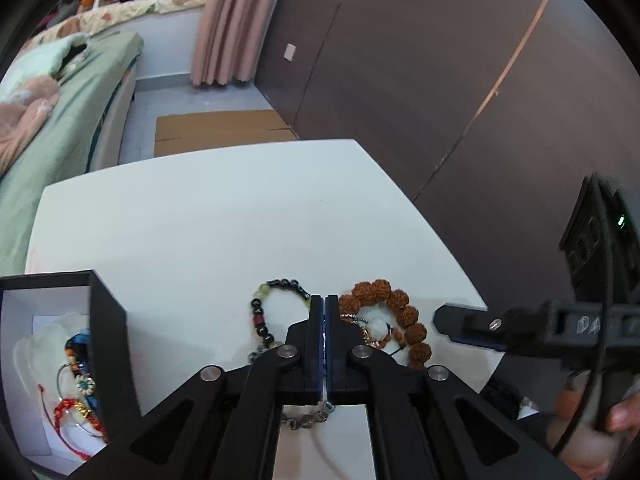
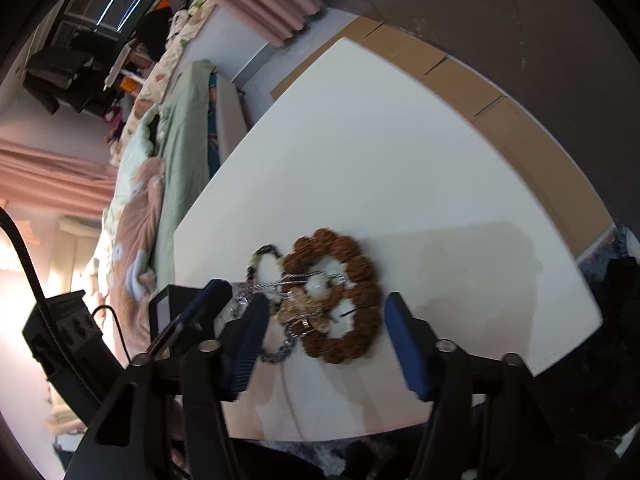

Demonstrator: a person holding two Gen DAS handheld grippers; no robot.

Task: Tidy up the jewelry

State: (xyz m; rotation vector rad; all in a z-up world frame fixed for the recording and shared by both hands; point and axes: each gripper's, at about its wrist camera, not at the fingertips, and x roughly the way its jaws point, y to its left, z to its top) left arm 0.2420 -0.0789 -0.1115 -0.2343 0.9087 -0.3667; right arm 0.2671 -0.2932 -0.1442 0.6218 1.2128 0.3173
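Observation:
My left gripper [image 1: 325,300] is shut on a silver chain [image 1: 308,420] that hangs below its jaws, just above a jewelry pile on the white table [image 1: 200,220]. The pile holds a brown seed-bead bracelet [image 1: 404,320], a black and green bead bracelet [image 1: 264,320] and a white pendant [image 1: 378,326]. My right gripper [image 2: 324,320] is open, its blue pads on either side of the brown bracelet [image 2: 360,272], with gold charms [image 2: 300,304] and chain [image 2: 276,354] between them. The right gripper also shows in the left view [image 1: 464,320].
A black box [image 1: 108,332] with a white inside stands at the table's left front and holds several bracelets, red cord [image 1: 72,412] among them. A bed [image 1: 72,92] lies beyond the table on the left, cardboard [image 1: 224,130] on the floor, a dark wall panel [image 1: 440,80] on the right.

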